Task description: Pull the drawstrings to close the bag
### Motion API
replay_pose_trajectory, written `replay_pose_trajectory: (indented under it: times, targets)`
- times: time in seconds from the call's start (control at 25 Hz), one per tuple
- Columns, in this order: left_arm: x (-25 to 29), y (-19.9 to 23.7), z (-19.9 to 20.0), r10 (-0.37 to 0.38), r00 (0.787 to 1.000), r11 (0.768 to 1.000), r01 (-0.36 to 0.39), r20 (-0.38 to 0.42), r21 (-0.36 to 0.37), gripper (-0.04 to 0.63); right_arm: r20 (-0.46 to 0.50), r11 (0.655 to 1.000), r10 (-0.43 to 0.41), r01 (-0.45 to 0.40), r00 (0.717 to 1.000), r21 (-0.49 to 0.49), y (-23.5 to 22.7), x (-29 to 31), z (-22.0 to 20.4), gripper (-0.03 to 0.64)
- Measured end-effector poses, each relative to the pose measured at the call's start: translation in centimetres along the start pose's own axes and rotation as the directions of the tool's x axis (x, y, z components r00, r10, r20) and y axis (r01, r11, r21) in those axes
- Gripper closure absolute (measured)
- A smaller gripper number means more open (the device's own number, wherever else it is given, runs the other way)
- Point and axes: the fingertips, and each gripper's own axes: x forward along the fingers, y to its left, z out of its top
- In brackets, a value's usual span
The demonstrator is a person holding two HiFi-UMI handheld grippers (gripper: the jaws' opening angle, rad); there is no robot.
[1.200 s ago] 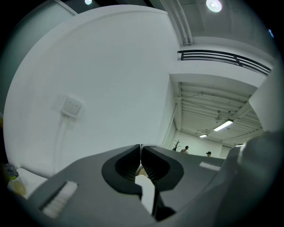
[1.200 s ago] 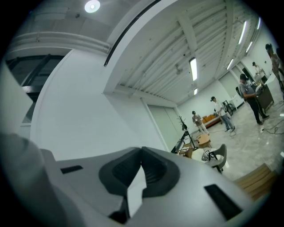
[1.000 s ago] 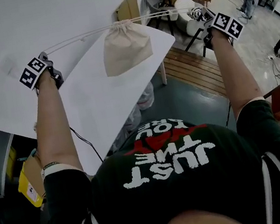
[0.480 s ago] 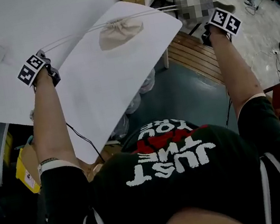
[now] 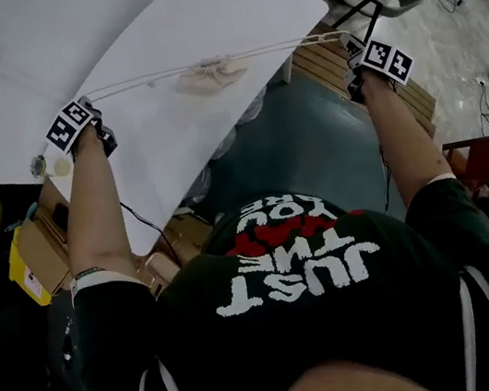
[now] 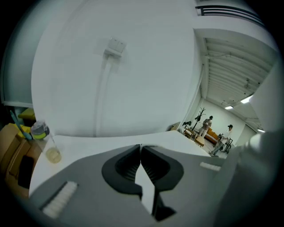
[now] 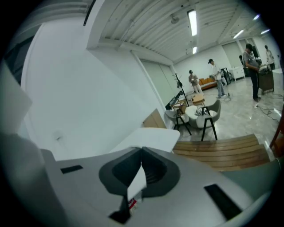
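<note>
Sunk lower than a second ago, the small beige cloth bag (image 5: pixel 209 76) sits midway between both jaws. The left gripper (image 6: pixel 140 148) and right gripper (image 7: pixel 142 153) clench the taut white drawstrings (image 5: pixel 144 79) over the white rectangular table (image 5: pixel 221 7).

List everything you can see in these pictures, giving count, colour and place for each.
bag: one, cream, lying on the table
drawstrings: count unclear, white, stretched out both ways from the bag
table: one, white, ahead of the person
bottle: one, clear, table's left edge
wooden slats: brown, low, right of the table
people: several, far background
left gripper: one, grey, shut on drawstrings
right gripper: one, grey, shut on drawstrings
</note>
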Motion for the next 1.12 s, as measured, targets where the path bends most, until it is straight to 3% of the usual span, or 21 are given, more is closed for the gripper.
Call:
replay_pose_trajectory:
  times: [0.48, 0.92, 1.12]
  targets:
    - [-4.2, 5.3, -9.6, 0.026, 0.997, 0.996, -0.032, -0.079, -0.082, 0.583, -0.183, 1.000, 0.002, 0.001, 0.983, 0.017, -1.9, -2.3, -11.6, 0.607]
    - [-10.7, 4.5, -20.8, -0.042, 0.990, 0.989, 0.022, -0.137, -0.145, 0.583, -0.310, 0.995, 0.098, -0.096, 0.946, 0.020, -0.3, -4.3, -19.5, 0.607]
    - [-13.4, 0.3, -25.7, -0.147, 0.977, 0.989, 0.140, -0.156, -0.052, 0.583, -0.386, 0.975, 0.182, -0.217, 0.904, -0.048, 3.2, -6.3, -23.5, 0.607]
